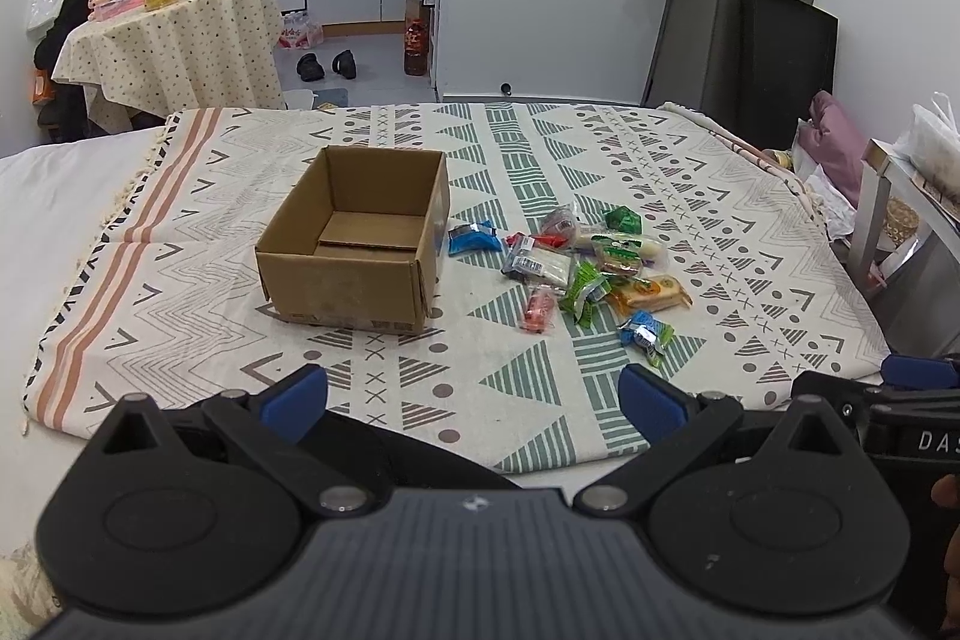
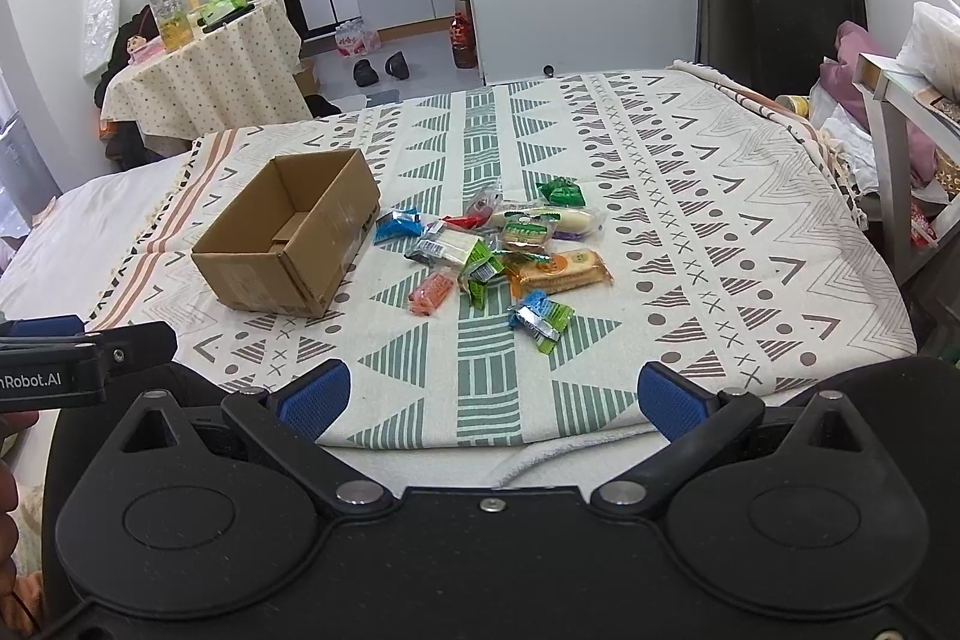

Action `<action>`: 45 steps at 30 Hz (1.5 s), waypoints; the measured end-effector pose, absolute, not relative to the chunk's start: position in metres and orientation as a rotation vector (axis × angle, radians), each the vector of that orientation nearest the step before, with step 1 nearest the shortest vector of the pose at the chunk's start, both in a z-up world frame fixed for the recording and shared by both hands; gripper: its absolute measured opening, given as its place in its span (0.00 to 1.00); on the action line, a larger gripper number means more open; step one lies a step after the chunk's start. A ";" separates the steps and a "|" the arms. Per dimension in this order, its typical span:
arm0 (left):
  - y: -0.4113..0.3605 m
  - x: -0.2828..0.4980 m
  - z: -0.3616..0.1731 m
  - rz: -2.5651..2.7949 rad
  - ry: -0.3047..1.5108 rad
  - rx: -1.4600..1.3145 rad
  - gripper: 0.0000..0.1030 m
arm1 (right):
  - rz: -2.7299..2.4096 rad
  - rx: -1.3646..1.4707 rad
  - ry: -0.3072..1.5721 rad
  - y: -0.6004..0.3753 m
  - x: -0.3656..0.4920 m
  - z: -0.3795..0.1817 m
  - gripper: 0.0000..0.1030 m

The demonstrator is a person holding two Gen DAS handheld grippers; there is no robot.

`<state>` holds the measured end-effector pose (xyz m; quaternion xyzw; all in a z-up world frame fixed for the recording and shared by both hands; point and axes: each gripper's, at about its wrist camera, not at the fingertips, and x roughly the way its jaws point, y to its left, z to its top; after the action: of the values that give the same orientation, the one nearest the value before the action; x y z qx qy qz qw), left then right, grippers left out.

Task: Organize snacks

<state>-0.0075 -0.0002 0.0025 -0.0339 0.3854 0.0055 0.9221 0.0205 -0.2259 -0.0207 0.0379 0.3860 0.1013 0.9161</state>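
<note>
Cardboard box (image 1: pixel 354 250) sits empty ahead of the left gripper (image 1: pixel 474 400), beyond its left finger; the snacks (image 1: pixel 591 268) lie heaped beyond its right finger, just beside the box; both the left gripper and the right gripper (image 2: pixel 492 400) hang released, fingers spread wide, holding nothing. Crinkly wrappers overlap, so a pinch could likely lift two at once or slide off the film; the soft bed (image 1: pixel 36 196) gives under pressure, so fingers may snag the patterned cloth (image 2: pixel 690 220), or nudge the light box. Beyond lie a draped side table (image 1: pixel 180 34) with bottles, shoes on the floor, a kitchen doorway.
</note>
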 end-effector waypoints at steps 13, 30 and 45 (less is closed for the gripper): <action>-0.003 0.004 -0.002 -0.007 0.811 -0.069 1.00 | 0.208 0.084 0.816 -0.225 0.029 -0.025 1.00; -0.011 0.055 -0.025 -0.038 0.846 -0.110 0.98 | 0.249 0.036 0.883 -0.242 0.083 -0.034 1.00; -0.032 0.104 -0.049 -0.059 0.895 -0.113 0.91 | 0.286 0.026 0.958 -0.252 0.133 -0.054 0.97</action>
<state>0.1044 -0.0321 -0.0488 -0.0548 0.4324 -0.0287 0.8996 0.1334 -0.2517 -0.0537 0.0124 0.4592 0.1373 0.8776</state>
